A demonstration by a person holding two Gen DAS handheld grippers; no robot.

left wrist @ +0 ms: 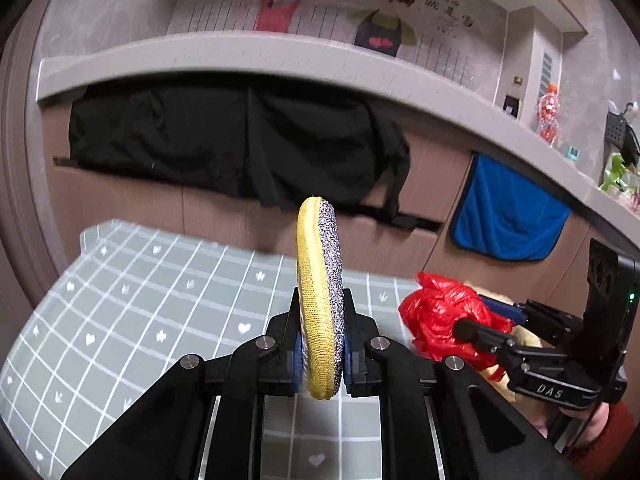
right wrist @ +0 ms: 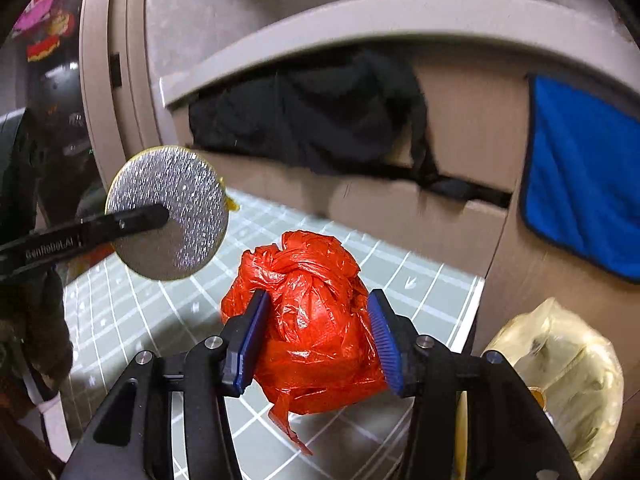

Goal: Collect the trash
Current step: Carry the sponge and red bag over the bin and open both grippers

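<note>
A round scouring pad (left wrist: 320, 280), yellow on one face and glittery silver on the other, stands on edge in my left gripper (left wrist: 322, 304), which is shut on its lower half. It hangs above the green grid mat (left wrist: 140, 300). In the right wrist view the pad's silver face (right wrist: 180, 192) shows at upper left, with one left finger (right wrist: 120, 220) across it. My right gripper (right wrist: 319, 298) is shut on a crumpled red plastic bag (right wrist: 316, 320); the blue pads press its sides and it is clear of the mat (right wrist: 360, 256). The left wrist view shows the bag (left wrist: 436, 312) at right.
A black cloth (left wrist: 240, 140) and a blue towel (left wrist: 508, 212) hang on the brown cabinet fronts under a grey counter edge (left wrist: 200, 56) beyond the mat. A pale yellow bag (right wrist: 560, 380) sits off the mat's right edge. A red-sleeved hand (left wrist: 600, 432) holds the right gripper.
</note>
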